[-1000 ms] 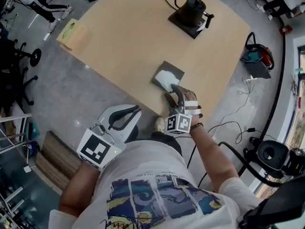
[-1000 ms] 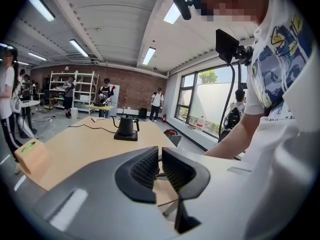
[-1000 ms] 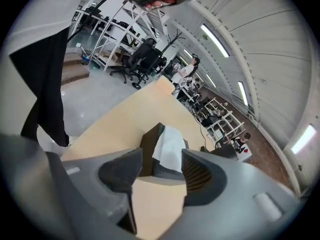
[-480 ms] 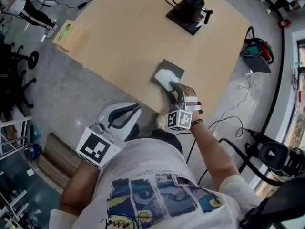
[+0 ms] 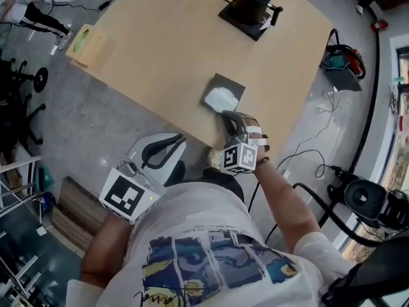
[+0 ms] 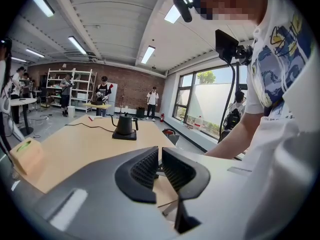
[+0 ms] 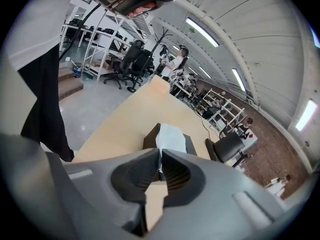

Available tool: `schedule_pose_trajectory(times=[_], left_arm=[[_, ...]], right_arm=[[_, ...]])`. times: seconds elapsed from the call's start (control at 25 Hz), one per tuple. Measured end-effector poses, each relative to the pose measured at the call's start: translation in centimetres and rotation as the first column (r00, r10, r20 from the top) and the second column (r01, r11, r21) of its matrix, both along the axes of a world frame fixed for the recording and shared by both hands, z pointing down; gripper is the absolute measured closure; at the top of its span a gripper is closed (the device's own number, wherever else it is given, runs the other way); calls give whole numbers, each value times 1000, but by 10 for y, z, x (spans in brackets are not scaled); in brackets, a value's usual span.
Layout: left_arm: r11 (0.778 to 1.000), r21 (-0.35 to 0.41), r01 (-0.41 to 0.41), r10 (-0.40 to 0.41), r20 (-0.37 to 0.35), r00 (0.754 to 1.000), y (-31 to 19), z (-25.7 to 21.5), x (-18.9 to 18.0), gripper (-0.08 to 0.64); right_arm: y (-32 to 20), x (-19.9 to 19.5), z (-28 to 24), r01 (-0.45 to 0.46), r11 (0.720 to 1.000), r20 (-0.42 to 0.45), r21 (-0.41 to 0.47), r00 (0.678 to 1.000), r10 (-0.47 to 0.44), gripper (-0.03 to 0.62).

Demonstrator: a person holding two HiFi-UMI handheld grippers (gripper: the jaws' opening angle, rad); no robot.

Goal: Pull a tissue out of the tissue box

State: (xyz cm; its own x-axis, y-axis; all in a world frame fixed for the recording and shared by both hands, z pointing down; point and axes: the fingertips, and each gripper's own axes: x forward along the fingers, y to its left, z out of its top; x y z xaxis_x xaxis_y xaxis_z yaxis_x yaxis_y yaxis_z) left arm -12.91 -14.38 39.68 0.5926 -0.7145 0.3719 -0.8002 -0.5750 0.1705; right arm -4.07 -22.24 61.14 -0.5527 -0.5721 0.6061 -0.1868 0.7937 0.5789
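A dark grey tissue box (image 5: 230, 84) sits near the front edge of the tan table (image 5: 172, 37), with a white tissue (image 5: 220, 98) standing out of its top. My right gripper (image 5: 226, 116) reaches to the tissue's near side. In the right gripper view the gripper (image 7: 160, 167) has its jaws closing on the lower edge of the tissue (image 7: 170, 135), which is pinched between the pads; the box (image 7: 149, 140) lies just beyond. My left gripper (image 5: 181, 139) hangs off the table's front edge, shut with nothing in it (image 6: 160, 157).
A black kettle on a dark base (image 5: 250, 4) stands at the table's far side, with a cable running off. A tan box with a green oval (image 5: 86, 43) sits left of the table. Chairs, shelving and people fill the room around it.
The right gripper's jaws were wide open beside the tissue and have come together on it. The hand stayed in place. The left gripper has hardly moved.
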Motion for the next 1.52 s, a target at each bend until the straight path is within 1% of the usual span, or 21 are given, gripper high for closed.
schedule_pose_trajectory(times=[0.32,0.52,0.64,0.8,1.12,1.52], left_arm=[[1000,-19,-5,5,-9,1000,0,0,4,534],[1000,3,-13,13,-13,1000,-2,1,3,534],[1000,3,-20,20,-22,1000,-2,1,4,534],[1000,21,-21,23,-53,998,-4,-1,3,534],[998,45,-51,54,-71,996,-2,-5,3,534],[996,58,-73,77,-78,994,6,-9,-12,534]], right_arm=[[1,0,-7,-21,999,29,-29,999,22,588],[0,3,-12,-37,998,33,-60,999,39,589],[-2,5,-23,-65,995,56,-79,996,70,589],[-8,10,-40,-114,988,87,-106,988,124,589],[-17,14,-70,-165,980,107,-113,978,177,589],[-26,16,-99,-223,970,125,-103,964,235,589]])
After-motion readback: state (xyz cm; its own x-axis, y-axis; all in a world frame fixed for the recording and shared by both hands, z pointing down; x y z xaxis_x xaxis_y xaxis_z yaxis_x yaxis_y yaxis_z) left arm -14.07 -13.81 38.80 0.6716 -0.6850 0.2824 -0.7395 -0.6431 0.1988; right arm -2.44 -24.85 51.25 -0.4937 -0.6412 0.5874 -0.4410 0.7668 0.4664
